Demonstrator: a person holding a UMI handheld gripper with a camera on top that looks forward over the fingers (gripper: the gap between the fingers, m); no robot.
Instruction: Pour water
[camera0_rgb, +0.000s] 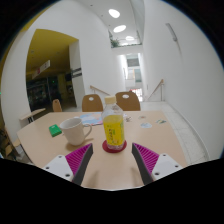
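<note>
A clear bottle (114, 127) with a white cap and yellow liquid stands upright on a red coaster (114, 148) on the light wooden table (150, 135). A white mug (75, 131) with its handle to the left stands left of the bottle. My gripper (112, 165) is open and empty. Its pink-padded fingers (80, 160) sit low over the table, just short of the bottle, which stands ahead of the gap between them.
Two wooden chairs (110, 102) stand at the table's far side. A green object (56, 130) lies left of the mug and small papers (146, 124) lie right of the bottle. A white corridor runs beyond, with a yellow-walled room at the left.
</note>
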